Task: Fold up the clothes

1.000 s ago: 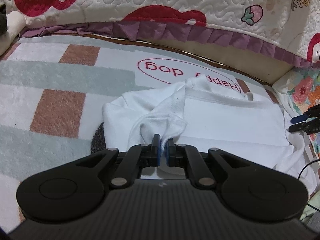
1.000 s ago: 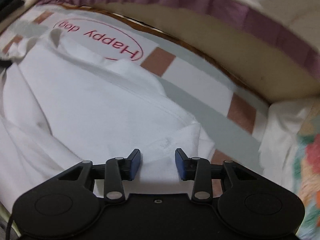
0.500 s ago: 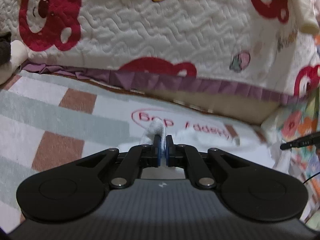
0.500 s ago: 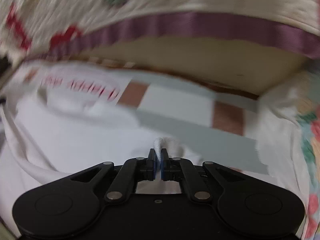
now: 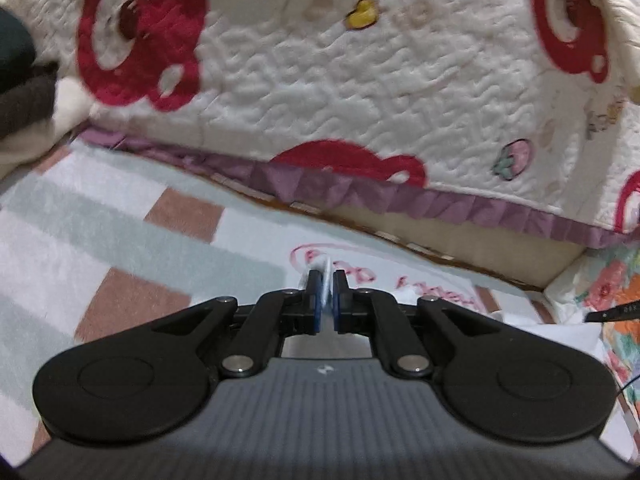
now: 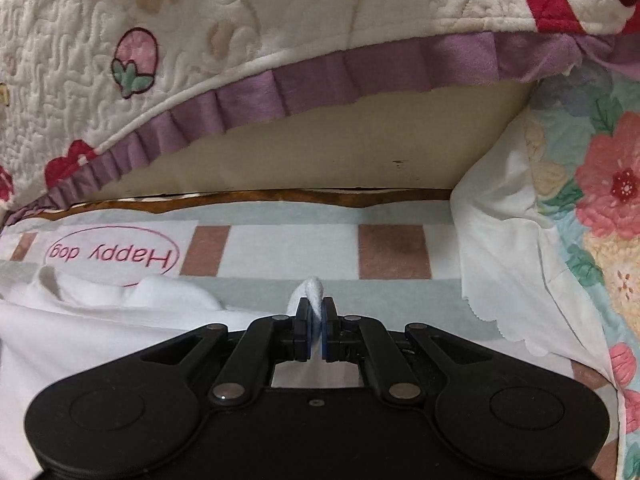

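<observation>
One white garment (image 6: 100, 332), two grippers, left (image 5: 327, 300) and right (image 6: 316, 328), one checked rug (image 6: 288, 248), one quilted bedspread (image 5: 360, 80), and one floral cloth (image 6: 608, 208) are counted.

Soft, even indoor light, no glare; faint shadows only; strong fisheye bending at all edges, dark corners; left wrist view smeared by motion blur, worst at left and centre; right wrist view sharp throughout.

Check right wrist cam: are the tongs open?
No, the right tongs are shut on a pinch of the white garment.
</observation>
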`<action>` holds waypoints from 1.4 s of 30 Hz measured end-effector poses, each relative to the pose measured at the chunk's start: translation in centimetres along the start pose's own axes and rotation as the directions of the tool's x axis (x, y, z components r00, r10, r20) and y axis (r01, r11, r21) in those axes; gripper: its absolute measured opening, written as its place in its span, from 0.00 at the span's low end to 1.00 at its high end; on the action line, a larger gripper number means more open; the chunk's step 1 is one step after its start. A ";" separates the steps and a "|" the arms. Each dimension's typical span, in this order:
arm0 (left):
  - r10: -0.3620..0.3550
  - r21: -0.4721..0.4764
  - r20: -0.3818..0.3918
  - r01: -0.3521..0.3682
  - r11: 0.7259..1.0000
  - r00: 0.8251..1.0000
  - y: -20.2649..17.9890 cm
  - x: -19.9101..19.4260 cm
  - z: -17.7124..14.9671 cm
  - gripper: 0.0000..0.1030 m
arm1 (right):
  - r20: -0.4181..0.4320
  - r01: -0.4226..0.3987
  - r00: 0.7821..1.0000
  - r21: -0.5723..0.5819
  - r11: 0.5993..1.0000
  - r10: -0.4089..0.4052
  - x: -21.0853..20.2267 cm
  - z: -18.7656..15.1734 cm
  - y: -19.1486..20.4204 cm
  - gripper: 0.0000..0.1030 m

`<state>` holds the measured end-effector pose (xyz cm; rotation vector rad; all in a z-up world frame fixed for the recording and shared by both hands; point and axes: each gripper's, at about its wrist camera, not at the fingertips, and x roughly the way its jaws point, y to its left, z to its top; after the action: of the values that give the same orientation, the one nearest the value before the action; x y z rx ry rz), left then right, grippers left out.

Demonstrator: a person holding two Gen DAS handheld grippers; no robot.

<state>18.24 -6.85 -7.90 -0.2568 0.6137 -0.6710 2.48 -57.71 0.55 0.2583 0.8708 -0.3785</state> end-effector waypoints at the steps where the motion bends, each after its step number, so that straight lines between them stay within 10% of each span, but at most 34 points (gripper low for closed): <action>1: 0.005 -0.002 0.004 -0.005 1.000 1.000 0.3 -0.1 0.0 0.15 | -0.001 0.020 1.000 -0.004 1.000 -0.020 0.2 -0.1 -0.1 0.04; 4: -0.022 0.036 -0.015 0.022 0.999 1.000 1.0 -0.2 0.6 0.51 | -0.028 0.061 0.998 -0.021 0.998 -0.062 1.2 -0.4 -0.3 0.06; 16: -0.039 0.137 -0.214 0.070 0.988 0.976 1.0 4.4 -0.6 0.52 | -0.049 -0.080 0.995 0.099 0.992 0.085 1.1 -2.4 -3.6 0.22; 30: -0.005 0.129 -0.216 0.034 0.991 0.976 0.1 4.7 -1.0 0.60 | -0.109 -0.148 0.983 0.032 0.989 0.150 0.6 -4.3 -3.1 0.33; 32: -0.023 0.142 -0.214 0.054 0.988 0.976 -0.1 4.7 -0.9 0.57 | -0.099 -0.149 0.984 0.022 0.989 0.151 1.0 -4.4 -3.1 0.34; 34: 0.003 0.220 -0.205 0.043 0.975 0.979 -0.7 4.7 -1.1 0.09 | -0.085 -0.128 0.988 0.027 0.991 0.130 1.3 -4.4 -3.1 0.41; 42: -0.120 0.369 -0.093 0.147 0.918 0.988 -3.8 1.2 0.3 0.07 | -0.029 -0.019 0.999 0.017 1.000 0.020 2.2 -3.0 -2.8 0.44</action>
<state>17.23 -10.45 -6.67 0.0840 0.5235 -0.9177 0.50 -59.58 -3.23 0.2879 0.8933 -0.3644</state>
